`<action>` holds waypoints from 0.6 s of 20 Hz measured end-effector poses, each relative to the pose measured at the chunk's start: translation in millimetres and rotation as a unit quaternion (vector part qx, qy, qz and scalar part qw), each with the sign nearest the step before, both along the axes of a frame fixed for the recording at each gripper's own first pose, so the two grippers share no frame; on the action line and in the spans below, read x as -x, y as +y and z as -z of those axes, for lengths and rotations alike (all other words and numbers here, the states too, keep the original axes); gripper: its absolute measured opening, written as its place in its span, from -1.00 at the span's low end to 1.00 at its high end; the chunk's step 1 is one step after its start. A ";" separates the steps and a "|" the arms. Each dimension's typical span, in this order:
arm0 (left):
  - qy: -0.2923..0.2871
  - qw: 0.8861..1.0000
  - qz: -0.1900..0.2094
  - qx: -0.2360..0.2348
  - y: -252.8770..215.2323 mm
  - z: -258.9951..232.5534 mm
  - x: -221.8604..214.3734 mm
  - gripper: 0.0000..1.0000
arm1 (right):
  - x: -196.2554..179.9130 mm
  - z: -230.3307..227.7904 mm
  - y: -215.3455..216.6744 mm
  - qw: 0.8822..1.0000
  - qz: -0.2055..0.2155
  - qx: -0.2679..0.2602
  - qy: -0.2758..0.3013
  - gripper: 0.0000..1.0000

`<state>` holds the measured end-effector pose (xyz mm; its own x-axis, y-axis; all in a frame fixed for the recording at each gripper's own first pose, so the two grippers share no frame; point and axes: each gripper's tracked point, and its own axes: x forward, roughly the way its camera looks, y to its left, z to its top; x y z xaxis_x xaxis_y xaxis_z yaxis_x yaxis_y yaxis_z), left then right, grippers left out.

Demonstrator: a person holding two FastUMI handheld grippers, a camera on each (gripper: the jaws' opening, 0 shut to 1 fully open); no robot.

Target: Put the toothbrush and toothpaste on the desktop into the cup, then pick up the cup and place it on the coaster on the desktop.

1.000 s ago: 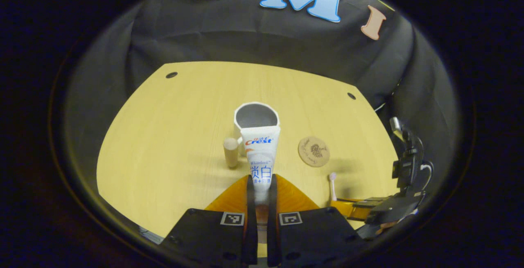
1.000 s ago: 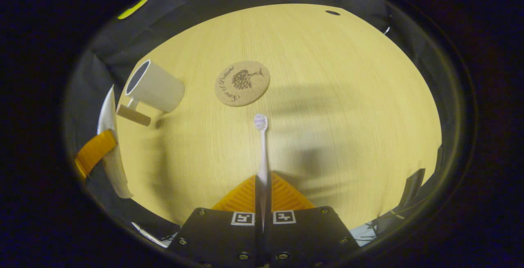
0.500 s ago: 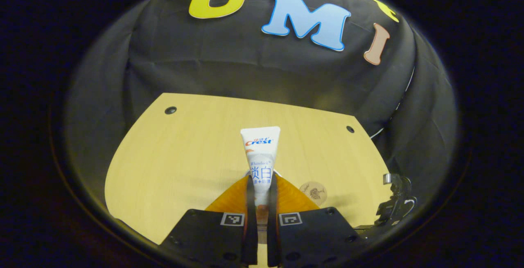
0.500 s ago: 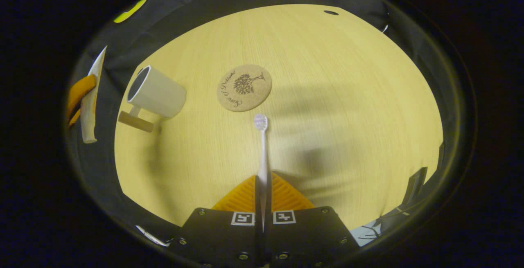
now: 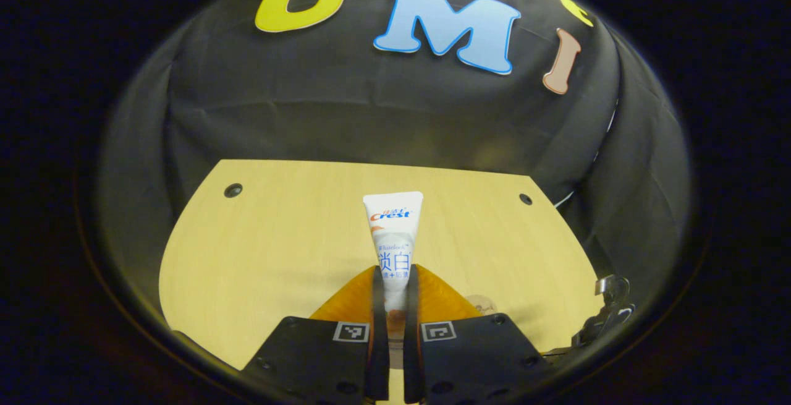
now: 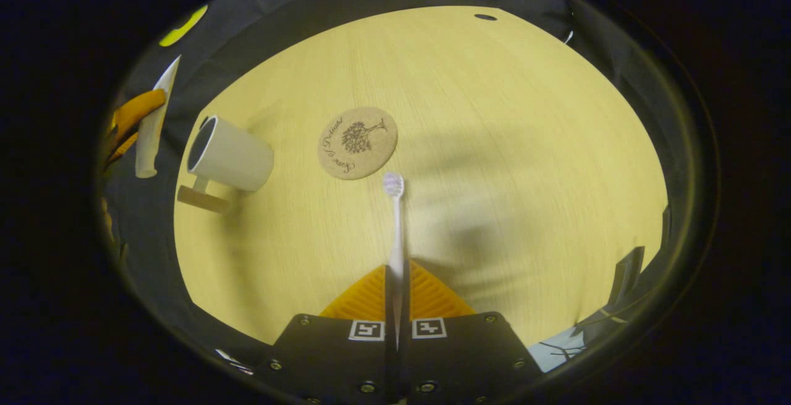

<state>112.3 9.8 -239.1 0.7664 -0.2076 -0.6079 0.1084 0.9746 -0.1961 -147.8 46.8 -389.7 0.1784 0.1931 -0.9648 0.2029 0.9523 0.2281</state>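
— Left gripper [image 5: 394, 281] is clamping the toothpaste [image 5: 393, 232], both fingers pressing on the lower part of the tube. The tube is sticking out forward along the fingers, its flat crimped end farthest from the gripper, held up above the desktop [image 5: 278, 244].

— And the other one?

— Right gripper [image 6: 395, 278] is pinching the toothbrush [image 6: 395, 225] by its handle, fingers closed tight on it. The bristle head is pointing away from the gripper, hanging over the table just beside the near edge of the coaster [image 6: 357, 143].

— Where is the cup sitting?

— The cup [image 6: 230, 156] is standing on the desktop to the left of the coaster in the right gripper view, near it but not touching. Its mouth is showing dark inside, and its wooden handle [image 6: 203, 200] is jutting out toward the near side. I cannot tell whether anything is lying in it.

— Are you seeing the toothpaste from that side too?

— Yes, at the far left edge of the right gripper view the pale tube is showing past the cup, with the left gripper's fingers around it, well clear of the cup's rim.

— And the coaster itself?

— Lying flat on the wood with nothing resting on it, a tree drawing on its face.
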 end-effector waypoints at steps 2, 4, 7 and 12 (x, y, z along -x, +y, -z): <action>0.000 1.000 0.010 0.004 -5.0 8.0 -10.4 -0.67 | 0.4 -1.4 -1.5 1.000 0.005 0.000 -0.001 -0.96; -0.005 1.000 0.015 0.008 -7.8 14.0 -17.8 -0.67 | 0.4 -2.8 -4.7 1.000 0.011 0.001 -0.001 -0.96; -0.011 1.000 0.017 0.001 -8.8 22.6 -24.9 -0.68 | 1.7 -3.1 -13.9 1.000 0.023 0.007 0.001 -0.96; -0.044 0.998 0.033 -0.025 -17.6 32.1 -19.5 -0.67 | 8.4 -1.5 -28.1 0.999 0.045 0.014 0.009 -0.96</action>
